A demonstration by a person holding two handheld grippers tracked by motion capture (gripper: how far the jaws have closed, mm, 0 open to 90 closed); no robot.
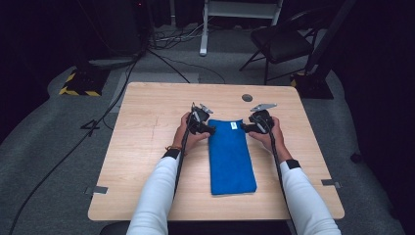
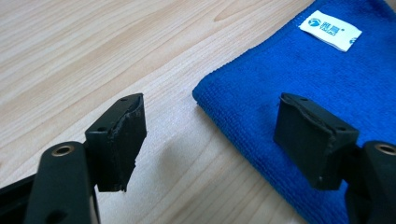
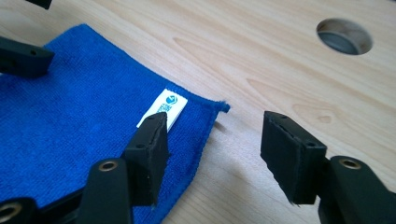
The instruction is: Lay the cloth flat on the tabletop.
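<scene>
towel (image 1: 232,156): blue, folded into a long strip, flat mid-table (image 1: 147,127); I judge it light, soft, floppy, not fragile
left gripper (image 2: 210,135): jaws apart, straddling far-left corner, nothing pinched
label (image 3: 162,108): white tag near far-right corner
right gripper (image 3: 215,154): jaws apart over far-right edge, nothing pinched
grip plan: I'd pinch both far corners, all layers

High view overhead, facing forward; gripper views close, sharing towel (image 1: 231,156).
</scene>
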